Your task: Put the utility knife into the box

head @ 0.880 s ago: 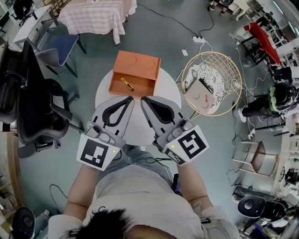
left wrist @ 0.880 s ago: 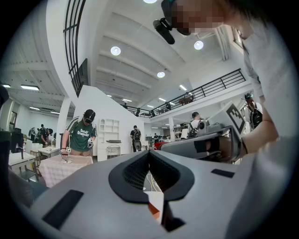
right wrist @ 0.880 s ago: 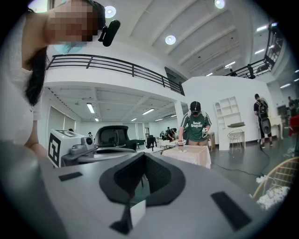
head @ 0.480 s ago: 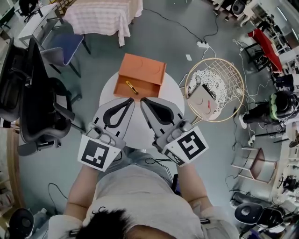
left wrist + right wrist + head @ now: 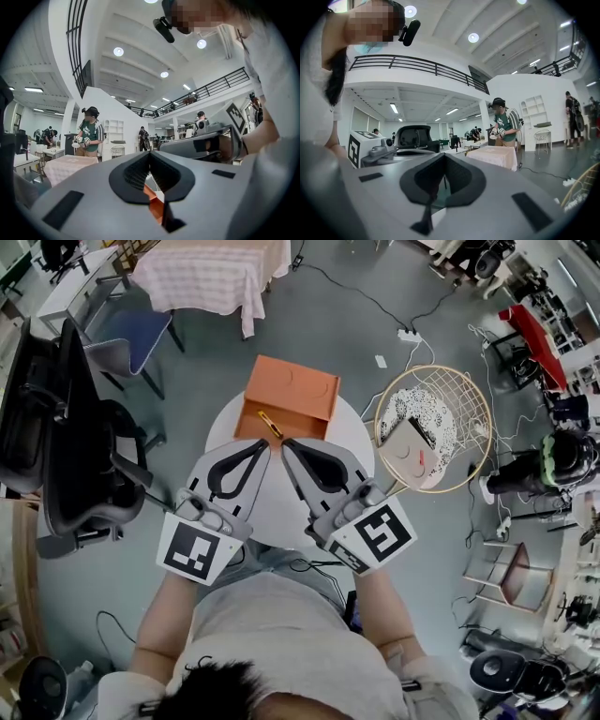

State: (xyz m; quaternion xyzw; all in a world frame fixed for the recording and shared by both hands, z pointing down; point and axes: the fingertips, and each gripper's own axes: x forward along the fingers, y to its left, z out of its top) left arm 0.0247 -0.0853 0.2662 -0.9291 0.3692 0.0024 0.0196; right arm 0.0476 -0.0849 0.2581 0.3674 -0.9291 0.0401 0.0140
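Observation:
An orange box (image 5: 292, 382) stands open at the far edge of the round white table (image 5: 281, 498). The yellow-and-black utility knife (image 5: 270, 424) lies inside the box's front tray. My left gripper (image 5: 262, 441) and right gripper (image 5: 289, 442) are held side by side above the table, just short of the box, tips nearly touching each other. Both are shut with nothing between the jaws. In the left gripper view the left gripper (image 5: 150, 154) shows shut jaws, with a sliver of the orange box (image 5: 157, 206) below them. The right gripper (image 5: 444, 157) also shows shut jaws, pointing out into the hall.
A round wire basket (image 5: 450, 381) holding a doily and a board stands right of the table. A black office chair (image 5: 56, 427) is at the left, with a blue chair (image 5: 131, 334) and a cloth-covered table (image 5: 211, 273) beyond. Cables run across the floor.
The box and table sit slightly further right and higher in the head view, as the camera shifted. Both grippers keep their pose and stay shut.

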